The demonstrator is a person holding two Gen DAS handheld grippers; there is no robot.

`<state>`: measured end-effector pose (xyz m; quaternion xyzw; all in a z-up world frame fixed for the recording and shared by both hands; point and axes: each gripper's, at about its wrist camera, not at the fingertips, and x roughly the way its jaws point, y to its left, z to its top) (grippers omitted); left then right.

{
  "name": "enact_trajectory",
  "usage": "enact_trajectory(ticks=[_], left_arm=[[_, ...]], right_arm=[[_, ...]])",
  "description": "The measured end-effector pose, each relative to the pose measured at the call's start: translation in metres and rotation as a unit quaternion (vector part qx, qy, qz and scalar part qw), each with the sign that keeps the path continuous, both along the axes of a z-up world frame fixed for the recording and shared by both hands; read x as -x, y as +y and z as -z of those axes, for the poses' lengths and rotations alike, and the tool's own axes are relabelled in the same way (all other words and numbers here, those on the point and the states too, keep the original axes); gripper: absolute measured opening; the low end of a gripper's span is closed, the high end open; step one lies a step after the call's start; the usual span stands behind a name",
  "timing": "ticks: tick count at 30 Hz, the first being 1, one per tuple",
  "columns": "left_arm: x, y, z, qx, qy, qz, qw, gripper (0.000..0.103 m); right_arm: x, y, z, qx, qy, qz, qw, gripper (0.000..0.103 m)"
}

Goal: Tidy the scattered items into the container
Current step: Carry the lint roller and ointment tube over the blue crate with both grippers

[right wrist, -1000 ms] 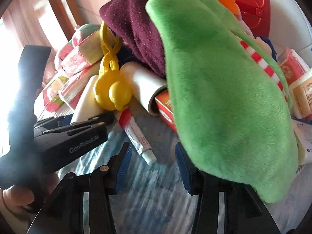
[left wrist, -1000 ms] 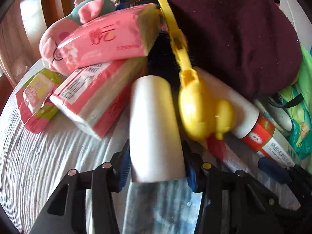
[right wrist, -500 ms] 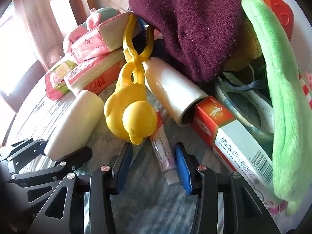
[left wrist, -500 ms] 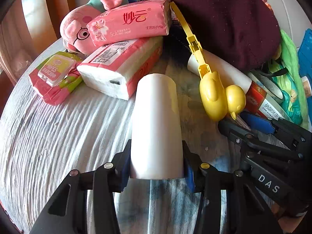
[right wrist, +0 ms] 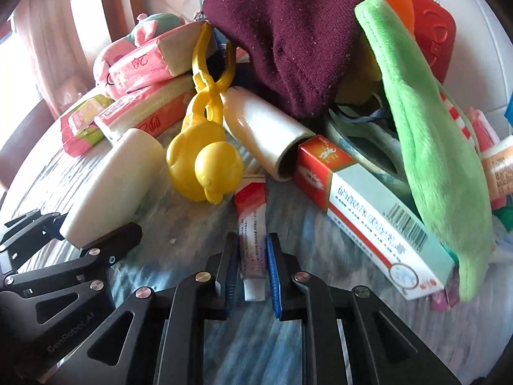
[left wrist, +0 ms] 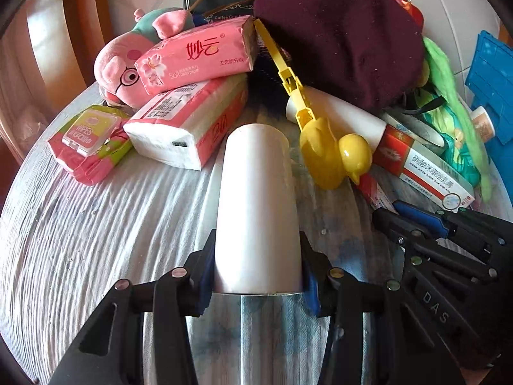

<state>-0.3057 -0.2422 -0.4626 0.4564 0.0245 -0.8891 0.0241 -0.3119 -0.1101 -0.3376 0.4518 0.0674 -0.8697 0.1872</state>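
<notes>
My left gripper (left wrist: 256,266) is shut on a white roll (left wrist: 256,199), held lengthwise just above the cloth-covered table (left wrist: 80,240). In the right wrist view the left gripper (right wrist: 96,224) and the roll (right wrist: 118,179) sit at the left. My right gripper (right wrist: 251,256) has its jaws closing on a small red-and-white tube (right wrist: 251,221). The blue pads (right wrist: 272,256) press the tube's sides near its cap end, and it lies on the table. A blue crate (left wrist: 490,80) stands at the far right edge.
Beyond the grippers lies a pile: yellow duck clip (right wrist: 202,160), second white roll (right wrist: 263,128), toothpaste box (right wrist: 368,205), maroon knit hat (right wrist: 288,32), green plush (right wrist: 433,128). Pink tissue packs (left wrist: 192,57), a pink plush (left wrist: 118,67) and wipes (left wrist: 86,141) lie at the left.
My right gripper came forward and left of the green plush to the tube, and its jaws closed on it. My left gripper drew back from the pile with the roll.
</notes>
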Motion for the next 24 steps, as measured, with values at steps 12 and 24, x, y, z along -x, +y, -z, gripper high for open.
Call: enact_trajectory(ticks=[12,24], left_arm=[[-0.068,0.024,-0.109,0.005,0.054,-0.018,0.9984,0.044],[-0.135,0.078,-0.289,0.001,0.133,0.012,0.9911,0.044]], right_arm=[[-0.061,0.016,-0.067,0.04,0.04,-0.023,0.998,0.017],[-0.125,0.076,-0.204,0.079,0.134,-0.022,0.988,0.017]])
